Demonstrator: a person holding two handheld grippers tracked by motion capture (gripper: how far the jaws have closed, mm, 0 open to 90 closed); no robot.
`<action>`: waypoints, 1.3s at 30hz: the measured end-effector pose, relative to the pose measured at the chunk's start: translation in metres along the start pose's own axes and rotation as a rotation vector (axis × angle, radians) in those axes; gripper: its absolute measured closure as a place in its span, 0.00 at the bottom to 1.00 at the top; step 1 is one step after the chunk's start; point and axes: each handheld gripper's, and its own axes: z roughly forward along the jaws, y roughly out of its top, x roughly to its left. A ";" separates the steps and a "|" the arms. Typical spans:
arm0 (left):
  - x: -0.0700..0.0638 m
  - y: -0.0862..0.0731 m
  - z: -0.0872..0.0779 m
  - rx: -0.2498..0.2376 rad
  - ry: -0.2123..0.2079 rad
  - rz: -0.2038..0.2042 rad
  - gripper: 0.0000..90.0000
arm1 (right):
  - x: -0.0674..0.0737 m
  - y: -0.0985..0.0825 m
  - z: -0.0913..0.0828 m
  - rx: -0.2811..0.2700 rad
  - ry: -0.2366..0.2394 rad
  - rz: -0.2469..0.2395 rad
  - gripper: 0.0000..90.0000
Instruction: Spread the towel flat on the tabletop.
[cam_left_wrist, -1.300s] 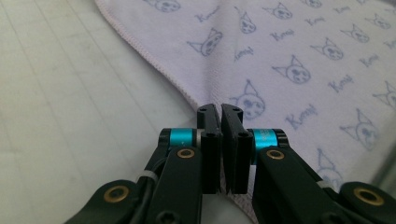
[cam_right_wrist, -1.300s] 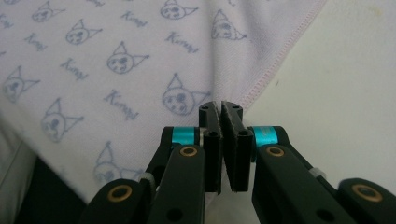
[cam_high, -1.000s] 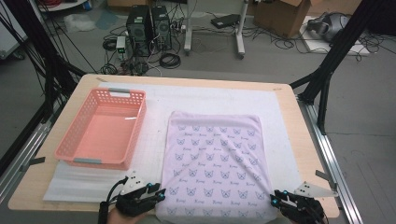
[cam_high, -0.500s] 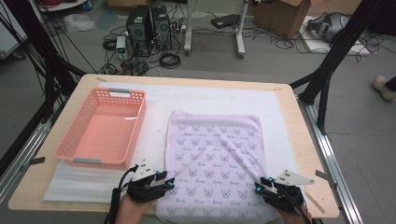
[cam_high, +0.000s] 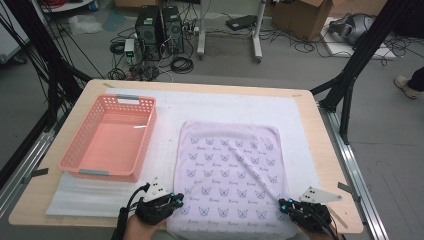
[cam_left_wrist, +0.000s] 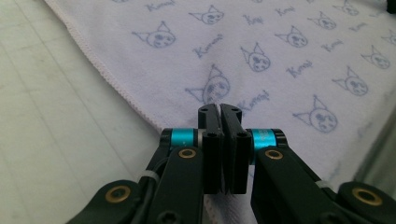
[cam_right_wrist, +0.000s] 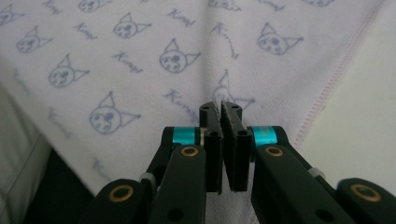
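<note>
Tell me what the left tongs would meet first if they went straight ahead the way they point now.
Likely only more of the towel: the left tongs, shut on its near corner, point across the cloth. Nothing else stands ahead, though depth is unclear.

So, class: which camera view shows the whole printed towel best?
The high view: the towel lies flat with all its edges visible beside the pink basket. The left gripper view and right gripper view show close-up patches near its corners.

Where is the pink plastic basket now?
In the high view, the pink plastic basket sits on the table's left half, just left of the cat-print towel.
</note>
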 end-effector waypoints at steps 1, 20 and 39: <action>0.001 0.000 -0.001 -0.006 -0.005 -0.008 0.90 | -0.001 -0.001 -0.001 -0.007 0.018 0.010 0.83; 0.025 0.009 -0.004 -0.131 0.023 -0.095 0.57 | -0.029 -0.007 -0.011 -0.061 -0.270 0.105 0.77; 0.029 0.021 -0.013 -0.265 0.010 0.000 0.32 | -0.019 0.001 -0.029 -0.313 -0.146 0.046 0.29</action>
